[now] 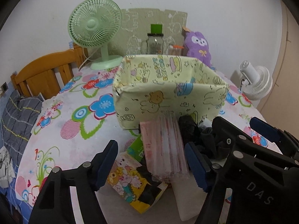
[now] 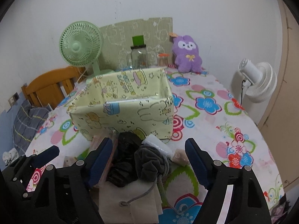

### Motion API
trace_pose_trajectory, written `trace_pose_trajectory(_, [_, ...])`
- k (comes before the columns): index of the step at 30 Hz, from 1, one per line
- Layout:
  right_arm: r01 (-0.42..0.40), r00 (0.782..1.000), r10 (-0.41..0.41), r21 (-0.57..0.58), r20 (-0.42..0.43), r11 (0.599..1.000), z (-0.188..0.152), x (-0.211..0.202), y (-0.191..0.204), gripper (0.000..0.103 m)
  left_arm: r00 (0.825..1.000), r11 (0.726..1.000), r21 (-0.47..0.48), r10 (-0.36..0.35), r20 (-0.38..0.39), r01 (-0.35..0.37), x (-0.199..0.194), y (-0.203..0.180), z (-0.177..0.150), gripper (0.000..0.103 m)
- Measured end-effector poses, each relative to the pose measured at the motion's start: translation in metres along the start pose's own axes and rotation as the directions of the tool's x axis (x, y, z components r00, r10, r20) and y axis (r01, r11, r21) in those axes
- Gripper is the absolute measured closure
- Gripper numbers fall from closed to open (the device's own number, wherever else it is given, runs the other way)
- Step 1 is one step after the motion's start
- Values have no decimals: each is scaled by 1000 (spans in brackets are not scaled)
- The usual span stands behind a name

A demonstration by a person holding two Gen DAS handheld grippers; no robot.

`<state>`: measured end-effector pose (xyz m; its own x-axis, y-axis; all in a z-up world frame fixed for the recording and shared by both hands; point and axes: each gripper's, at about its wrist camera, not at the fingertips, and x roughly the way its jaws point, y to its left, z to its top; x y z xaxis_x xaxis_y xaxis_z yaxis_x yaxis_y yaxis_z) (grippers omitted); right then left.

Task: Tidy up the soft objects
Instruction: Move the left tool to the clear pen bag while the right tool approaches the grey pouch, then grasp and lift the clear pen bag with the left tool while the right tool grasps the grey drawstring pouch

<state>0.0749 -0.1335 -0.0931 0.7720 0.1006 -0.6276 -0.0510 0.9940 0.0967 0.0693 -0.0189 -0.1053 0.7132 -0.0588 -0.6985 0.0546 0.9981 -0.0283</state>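
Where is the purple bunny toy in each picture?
Left wrist view: the purple bunny toy sits at the back, right of centre, behind the yellow box.
Right wrist view: the toy sits at the back, right of centre, against the wall.
Shared landmark: the green fan, back left.

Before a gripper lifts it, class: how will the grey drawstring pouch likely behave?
The grey drawstring pouch looks crumpled and slumped, so probably floppy and light. Its loose cord would likely dangle and could snag. It seems unlikely to roll.
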Motion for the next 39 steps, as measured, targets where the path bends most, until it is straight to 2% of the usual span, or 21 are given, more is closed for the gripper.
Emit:
trace_pose_trajectory(5, [2,999,-1,17,-32,1000,-3,13,-7,25,1000,1000,13,-6,-30,7,13,-4,0,36])
trace_pose_trajectory(9, [-5,997,7,30,-74,1000,-7,25,-11,34,998,999,35,-32,-62,34,22,-10,-3,43])
trace_pose_trajectory(13, [-10,994,14,38,-112,999,-11,36,-12,39,997,998,50,-28,-72,32,27,-15,-5,50])
trace_pose_trajectory(20, [-39,987,45,45,-153,998,-14,48,-11,47,997,998,64,-7,-75,12,31,-17,-6,54])
trace_pose_trajectory(27, [-33,988,38,35,-147,999,-15,49,-7,54,997,998,67,11,-71,-6,32,-18,-7,58])
trace_pose_trajectory(36, [-33,990,37,32,-133,999,-14,42,-5,64,998,996,85,-6,-62,11,25,-24,-8,80])
trace_pose_trajectory(39, [-32,992,36,35,-123,999,-15,39,-6,68,998,996,86,-11,-56,16,22,-25,-8,83])
